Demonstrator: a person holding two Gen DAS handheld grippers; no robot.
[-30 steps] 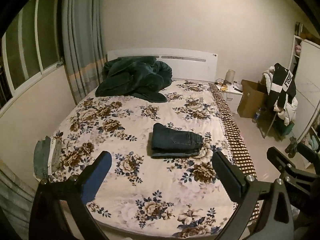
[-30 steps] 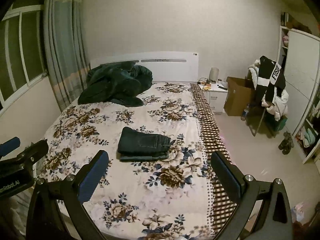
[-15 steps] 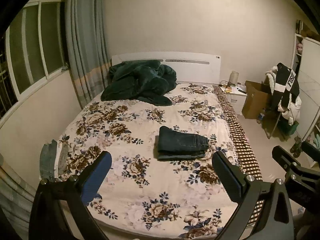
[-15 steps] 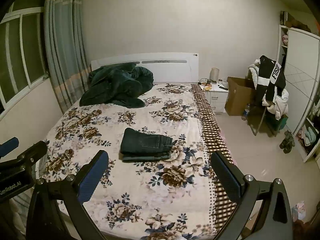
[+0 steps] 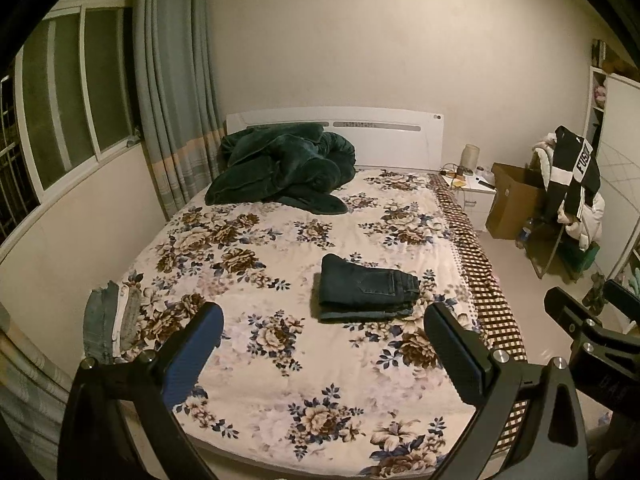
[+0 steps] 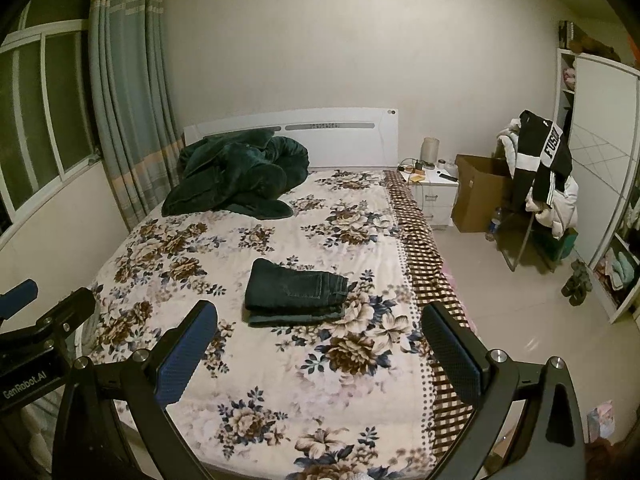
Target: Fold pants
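Observation:
Dark blue pants (image 5: 366, 294) lie folded into a compact stack on the floral bedspread (image 5: 260, 364), right of the bed's middle; they also show in the right wrist view (image 6: 295, 292). My left gripper (image 5: 324, 352) is open and empty, held well back above the bed's foot. My right gripper (image 6: 320, 350) is open and empty, also held back from the bed. Each gripper shows at the edge of the other's view: the right one (image 5: 588, 328) and the left one (image 6: 40, 320).
A dark green blanket (image 5: 284, 168) is heaped by the white headboard. Light blue folded jeans (image 5: 108, 320) sit at the bed's left edge. A nightstand (image 6: 434, 196), cardboard box (image 6: 478, 192), clothes-draped chair (image 6: 540, 184) and wardrobe (image 6: 604, 168) stand on the right. Curtains and window are left.
Both grippers have drawn back and up from the bed, so the folded pants look smaller and farther away. The pants have not moved.

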